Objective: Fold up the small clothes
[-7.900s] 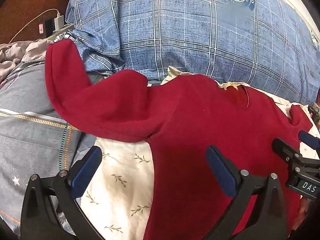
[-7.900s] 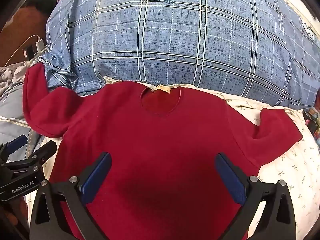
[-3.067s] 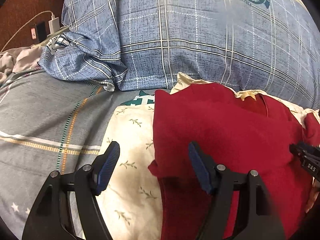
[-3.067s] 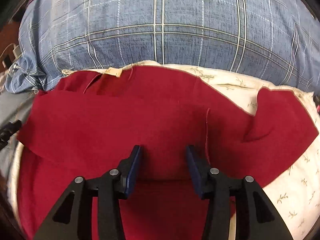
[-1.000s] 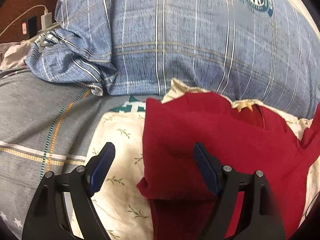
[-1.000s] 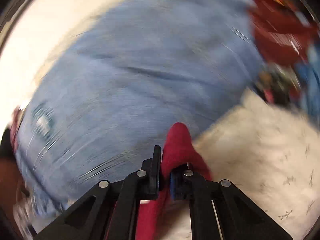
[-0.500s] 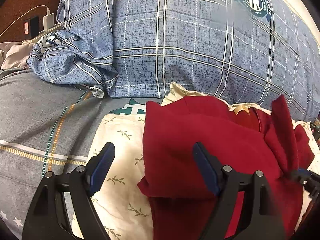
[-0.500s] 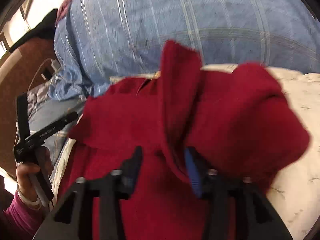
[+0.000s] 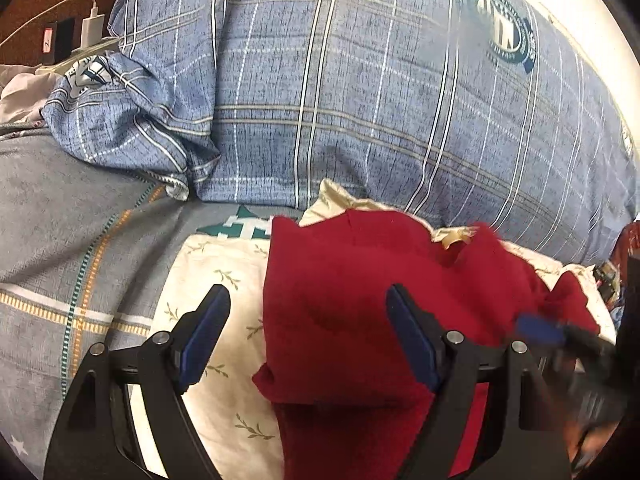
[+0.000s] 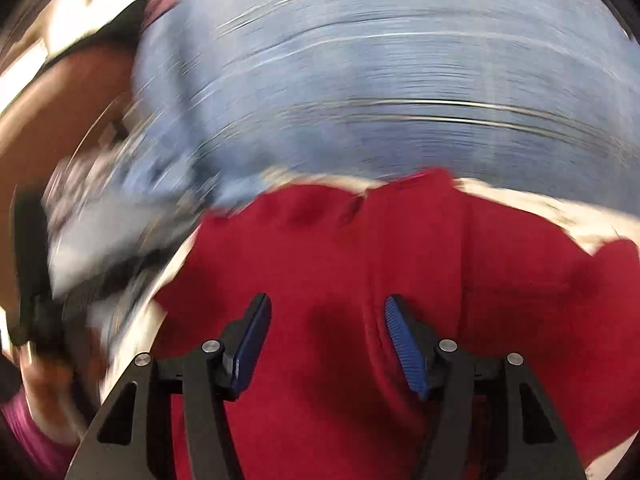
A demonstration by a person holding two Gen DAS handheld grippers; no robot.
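blue plaid pillow [image 9: 380, 100] with round crest, straight ahead | cream leaf-print sheet [image 9: 224, 280] below, between the fingers | grey striped blanket [image 9: 68, 248] to the left | white charger [image 9: 93, 29] and cable, far upper left

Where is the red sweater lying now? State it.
In the left wrist view, the red sweater lies right of centre on the floral sheet, just below the blue plaid pillow.

The sweater [image 9: 360, 300] is plain deep red. It lies on a cream sheet [image 9: 216, 280] printed with small olive leaf sprigs, below a blue plaid pillow [image 9: 360, 100] with white and tan lines and a round navy crest. The blanket [image 9: 72, 232] is grey with orange and teal stripes.
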